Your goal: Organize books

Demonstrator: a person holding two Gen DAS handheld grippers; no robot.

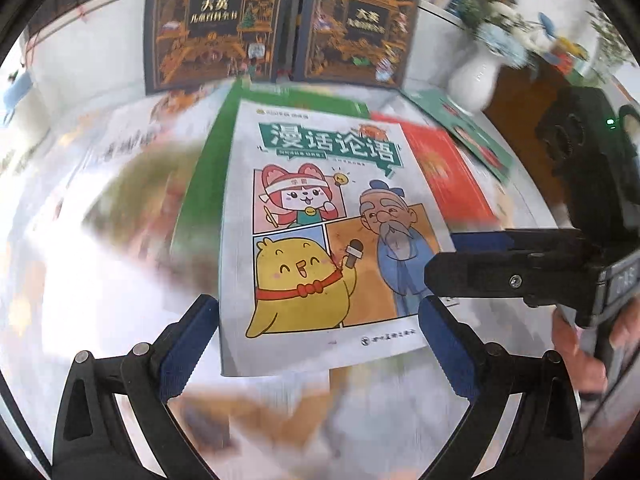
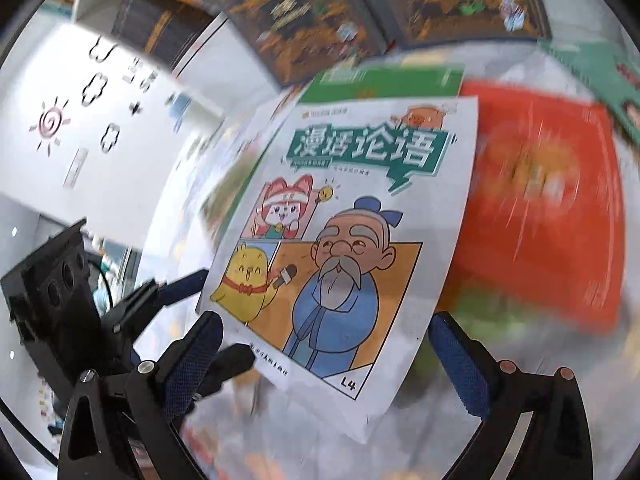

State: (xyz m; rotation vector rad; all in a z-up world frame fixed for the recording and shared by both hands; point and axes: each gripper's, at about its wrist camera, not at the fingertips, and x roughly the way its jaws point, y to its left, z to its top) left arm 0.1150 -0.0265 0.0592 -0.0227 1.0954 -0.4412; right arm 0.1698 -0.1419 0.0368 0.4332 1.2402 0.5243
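A white comic book, with a cartoon chick and a bearded old man on its cover, lies face up on a green book. My left gripper is open over its lower edge, and the cover fills the space between the blue pads. My right gripper is open too, over the book's lower right part. In the left wrist view the right gripper reaches in from the right, one fingertip over the book's right edge. I cannot tell whether any finger touches the book.
Two dark, gold-patterned volumes stand upright at the back. A red book and a teal one lie to the right. A white vase with flowers stands at back right. A hand holds the right gripper.
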